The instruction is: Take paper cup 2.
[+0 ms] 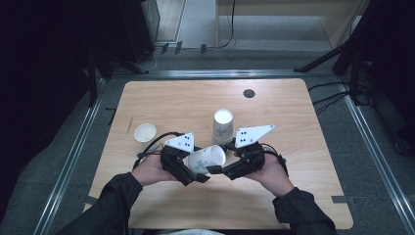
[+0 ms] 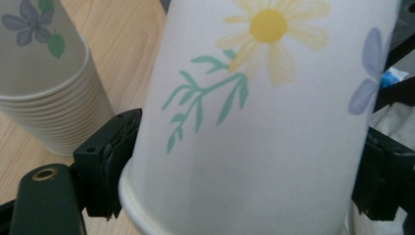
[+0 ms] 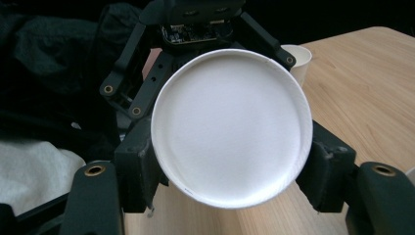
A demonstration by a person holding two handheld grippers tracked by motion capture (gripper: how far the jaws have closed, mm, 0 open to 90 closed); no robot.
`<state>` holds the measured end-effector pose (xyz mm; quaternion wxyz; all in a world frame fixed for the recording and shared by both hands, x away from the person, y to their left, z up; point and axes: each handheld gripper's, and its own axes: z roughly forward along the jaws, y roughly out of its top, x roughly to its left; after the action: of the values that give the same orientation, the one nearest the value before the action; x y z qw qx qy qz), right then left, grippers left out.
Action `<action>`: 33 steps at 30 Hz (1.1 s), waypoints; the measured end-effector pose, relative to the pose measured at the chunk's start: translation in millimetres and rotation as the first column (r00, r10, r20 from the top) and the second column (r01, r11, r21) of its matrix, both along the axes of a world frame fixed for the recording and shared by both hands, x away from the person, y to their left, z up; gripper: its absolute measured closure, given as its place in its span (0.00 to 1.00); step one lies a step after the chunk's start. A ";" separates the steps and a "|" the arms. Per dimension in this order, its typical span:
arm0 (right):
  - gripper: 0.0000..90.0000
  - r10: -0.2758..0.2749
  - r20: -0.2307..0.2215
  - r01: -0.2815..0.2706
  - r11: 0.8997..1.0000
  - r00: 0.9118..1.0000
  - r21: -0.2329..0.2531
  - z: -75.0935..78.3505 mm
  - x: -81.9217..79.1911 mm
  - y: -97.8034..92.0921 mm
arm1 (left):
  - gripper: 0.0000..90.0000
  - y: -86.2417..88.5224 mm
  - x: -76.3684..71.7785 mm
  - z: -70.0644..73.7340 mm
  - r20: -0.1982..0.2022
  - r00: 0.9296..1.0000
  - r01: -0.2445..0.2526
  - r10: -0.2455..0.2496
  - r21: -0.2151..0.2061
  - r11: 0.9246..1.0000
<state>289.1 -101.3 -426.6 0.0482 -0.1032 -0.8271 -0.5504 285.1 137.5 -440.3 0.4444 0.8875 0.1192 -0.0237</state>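
- Dark floor and black stands surrounded a pale wooden worktop (image 1: pixel 293 196), seen from above with both forearms coming in from the near edge.
- Over the near middle of the worktop, a flowered paper cup (image 1: pixel 206 159) lay on its side in the air between the two hands, its long axis running left to right, base towards the right.
- On the person's left, the left hand-held gripper (image 1: pixel 193 169) was clenched on the cup; in the left gripper view the black jaws pressed the cup (image 2: pixel 254 127) wall on both sides near the rim.
- The right hand-held gripper (image 1: pixel 222 170) faced the cup's base end-on; in the right gripper view the white base (image 3: pixel 231 126) sat between the two jaws, which flanked it closely. Whether they actually pinched it could not be told.
- Both hands were about equally near the cup, one at each end, so any pull apart would probably run along its axis.
- Just beyond the grippers stood an upturned stack (image 1: pixel 222 126) of cups, and a single upright cup (image 1: pixel 145 132) sat off to the left, well apart.
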 end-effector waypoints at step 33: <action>0.24 -0.009 0.046 0.015 0.991 0.999 -0.131 -16.5 -1.3 1.9 | 0.27 14.4 8.5 -6.4 0.006 1.000 0.001 -0.003 0.233 0.972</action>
<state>287.7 -99.4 -443.1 0.0195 -0.0986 -0.8619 -0.4971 293.6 151.9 -446.6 0.3374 0.9338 0.1189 -0.0074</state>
